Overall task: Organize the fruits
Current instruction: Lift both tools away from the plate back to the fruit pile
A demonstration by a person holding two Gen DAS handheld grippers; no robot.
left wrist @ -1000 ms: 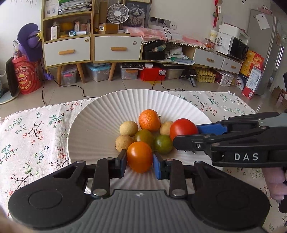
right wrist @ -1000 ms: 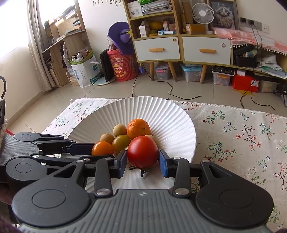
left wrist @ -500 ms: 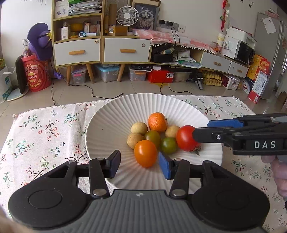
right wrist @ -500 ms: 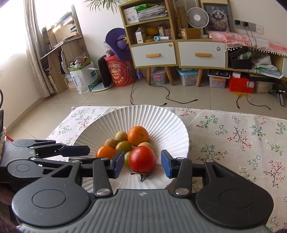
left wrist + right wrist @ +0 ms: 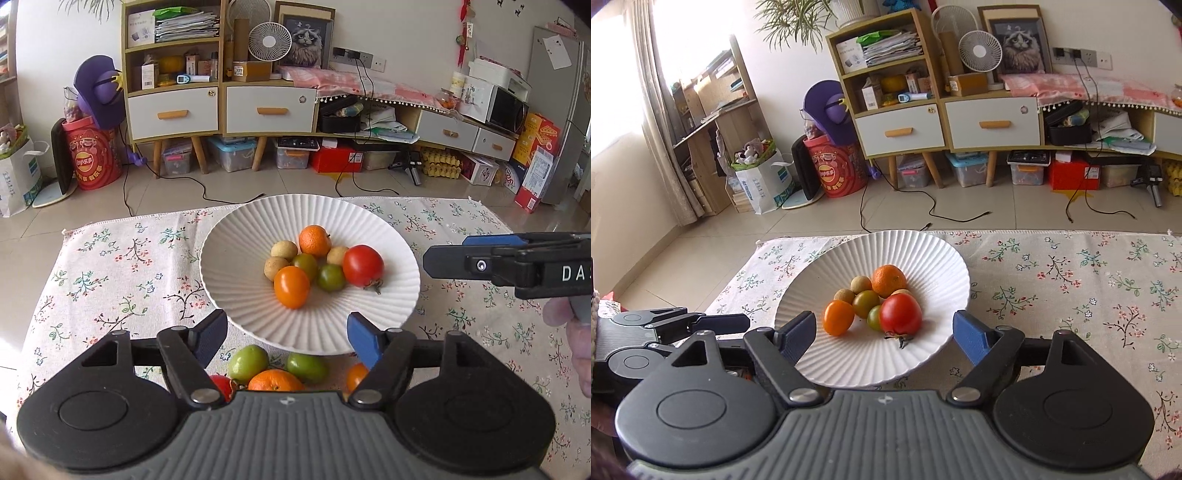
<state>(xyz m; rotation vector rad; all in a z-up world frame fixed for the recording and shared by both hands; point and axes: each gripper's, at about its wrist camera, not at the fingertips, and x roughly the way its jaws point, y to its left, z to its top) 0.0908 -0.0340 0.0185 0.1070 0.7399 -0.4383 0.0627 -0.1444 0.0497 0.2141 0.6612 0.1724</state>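
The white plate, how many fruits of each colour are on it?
On the white plate:
Red tomato: 1
Orange fruits: 2
Green fruits: 2
Tan round fruits: 3
Total: 8

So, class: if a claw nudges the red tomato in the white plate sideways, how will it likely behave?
The red tomato is round and smooth, so it would probably roll. It rests against the green fruit, which may shift too. The white plate slopes inward, so it likely settles back toward the middle.
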